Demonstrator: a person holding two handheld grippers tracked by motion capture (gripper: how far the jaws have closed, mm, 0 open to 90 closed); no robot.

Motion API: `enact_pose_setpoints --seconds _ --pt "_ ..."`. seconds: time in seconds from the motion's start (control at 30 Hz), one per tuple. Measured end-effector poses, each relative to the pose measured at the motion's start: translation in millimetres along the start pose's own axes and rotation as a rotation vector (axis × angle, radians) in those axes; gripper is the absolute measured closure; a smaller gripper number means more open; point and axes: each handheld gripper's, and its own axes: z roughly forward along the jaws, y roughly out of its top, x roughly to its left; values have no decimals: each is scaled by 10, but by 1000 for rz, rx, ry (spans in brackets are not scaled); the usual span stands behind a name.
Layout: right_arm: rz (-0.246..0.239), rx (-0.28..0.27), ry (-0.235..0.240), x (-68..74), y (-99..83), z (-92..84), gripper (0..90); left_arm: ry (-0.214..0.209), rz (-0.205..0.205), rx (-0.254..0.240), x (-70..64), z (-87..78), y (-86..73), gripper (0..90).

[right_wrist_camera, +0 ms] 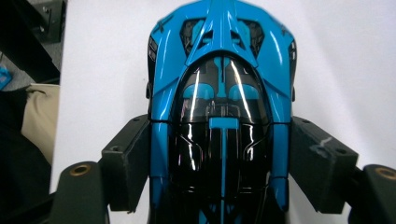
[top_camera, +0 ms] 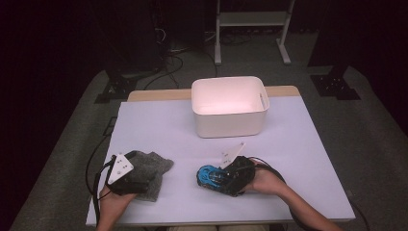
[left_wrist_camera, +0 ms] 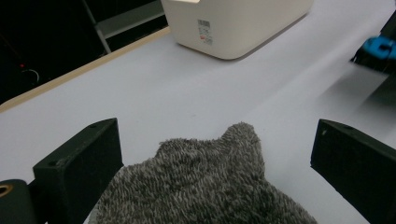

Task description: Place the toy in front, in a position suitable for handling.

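Two hand-held tongs at a white worktop (top_camera: 159,125), seen from above and along each pair of jaws.

Right tongs (top_camera: 216,177): held low over the near middle of the worktop by the person's right hand (top_camera: 262,180). The jaws pinch a blue-and-black toy car (right_wrist_camera: 219,112) by its two flanks; in the right gripper view both black pads lie flat against the car's sides, with the car's dark glazed cabin between them and its far end pointing away from the camera. In the high view the car (top_camera: 209,175) sits at the left tip of the tongs, close above or on the worktop; which of the two cannot be told.

Left tongs (top_camera: 144,180): held at the near left of the worktop by the person's left hand (top_camera: 113,197). The jaws stand spread wide, one on each side of a grey terry cloth (left_wrist_camera: 210,182) that lies crumpled on the worktop; neither pad touches it in the left gripper view. In the high view the cloth (top_camera: 154,168) extends beyond the tongs toward the middle.

Background: a white open-topped bin (top_camera: 228,107) stands at the far middle of the worktop, well apart from both tongs, the car and the cloth.
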Motion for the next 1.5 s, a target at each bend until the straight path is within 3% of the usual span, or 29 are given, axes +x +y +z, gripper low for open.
enact_pose_setpoints --seconds 0.27,0.7,0.83,1.27,1.5 --pt "-30 51 12 -7 9 165 266 -4 0 0 0 -4 -7 11" --pt "-18 31 13 12 -29 199 235 -20 2 3 -8 -8 -2 11" --pt "4 7 25 7 -62 154 218 -37 2 11 -10 9 -6 11" --pt "23 -61 -32 75 -321 -150 183 -56 -4 11 -19 13 11 11" --pt "35 -94 -60 79 -428 -265 172 -87 11 18 -30 24 8 51"
